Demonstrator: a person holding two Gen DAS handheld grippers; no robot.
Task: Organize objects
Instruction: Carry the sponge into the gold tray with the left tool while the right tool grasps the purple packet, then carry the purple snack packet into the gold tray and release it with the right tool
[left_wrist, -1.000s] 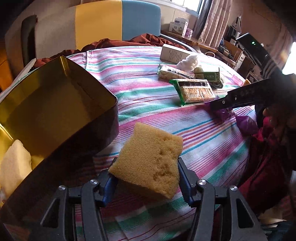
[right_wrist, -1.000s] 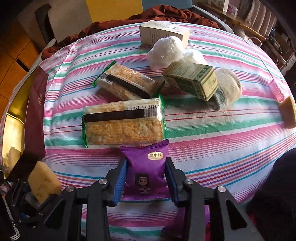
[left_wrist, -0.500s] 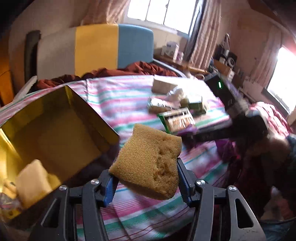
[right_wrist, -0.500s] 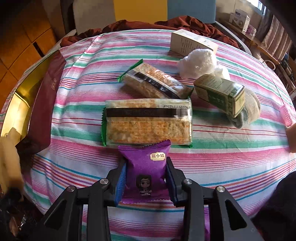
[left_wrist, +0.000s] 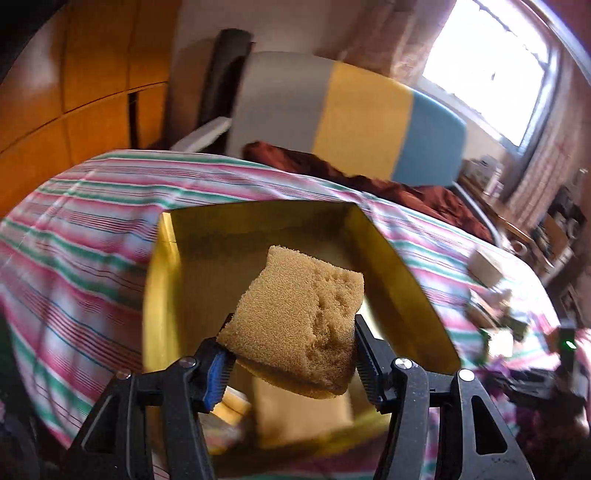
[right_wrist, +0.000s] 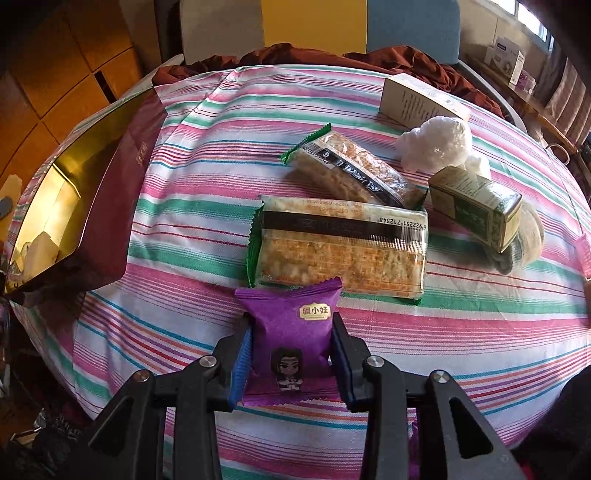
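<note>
The left gripper (left_wrist: 291, 360) holds a tan sponge (left_wrist: 299, 321) between its fingers (left_wrist: 218, 369), clamped at the sponge's lower sides so that most of it sticks out past the fingertips. The sponge hangs in the air above the open gold box (left_wrist: 402, 291), which stands on the striped cloth (left_wrist: 81, 251) of the bench. Pale, blurred things lie in the near end of the box, below the sponge.

The right gripper (right_wrist: 291, 363) holds a purple snack packet (right_wrist: 291, 332), its fingers (right_wrist: 240, 363) narrow and pressing the packet's two long sides; the packet's top edge reaches beyond the fingertips, just short of a large cracker packet (right_wrist: 343, 247). Whether the purple packet rests on the cloth or is lifted I cannot tell. Farther off lie a second cracker packet (right_wrist: 351, 170), a white wad (right_wrist: 436, 147), a green carton (right_wrist: 476, 206) leaning on a grey roll (right_wrist: 528, 236), and a white carton (right_wrist: 417, 98). The gold box sits at the left of this view, well apart from the packets.
</note>
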